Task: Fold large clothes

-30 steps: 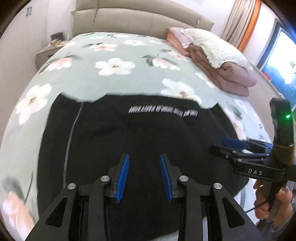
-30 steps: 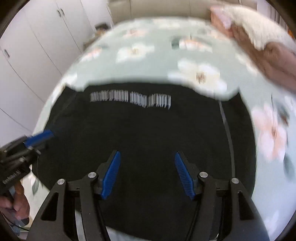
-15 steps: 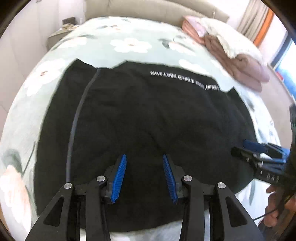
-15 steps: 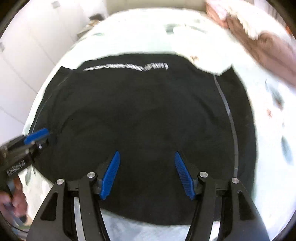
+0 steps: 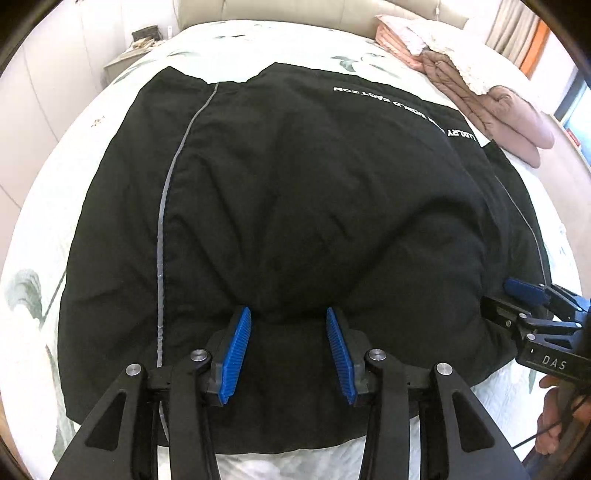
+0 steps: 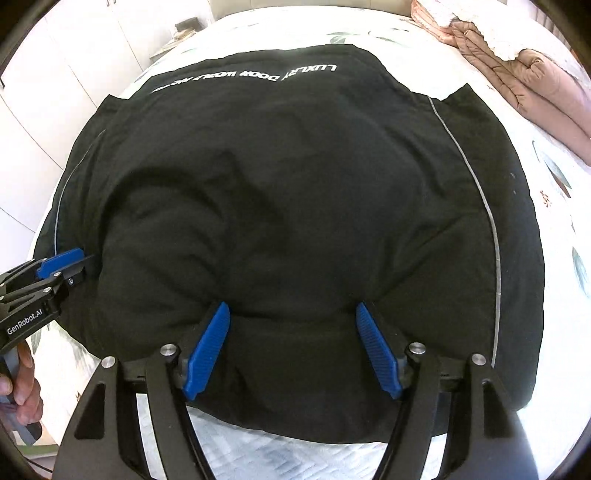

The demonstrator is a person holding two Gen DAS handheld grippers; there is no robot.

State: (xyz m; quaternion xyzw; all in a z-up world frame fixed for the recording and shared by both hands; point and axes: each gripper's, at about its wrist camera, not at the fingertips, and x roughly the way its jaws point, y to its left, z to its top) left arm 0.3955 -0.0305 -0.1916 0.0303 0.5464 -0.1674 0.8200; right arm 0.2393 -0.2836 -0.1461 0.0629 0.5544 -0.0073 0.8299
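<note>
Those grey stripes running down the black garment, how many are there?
2. One grey stripe runs down the black garment on its left side, and the other grey stripe runs down its right side. Folds underneath could hide more.

Bedroom: bed (image 5: 258, 40), headboard (image 5: 280, 9), wardrobe (image 6: 55, 85).

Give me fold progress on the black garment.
Done: black garment lies spread on the bed, side parts seemingly folded in.
In hand: left hand-held gripper and right hand-held gripper press into its near edge; right jaws opening, neither pinching yet.
Left: grasp the hem and fold it over.
</note>
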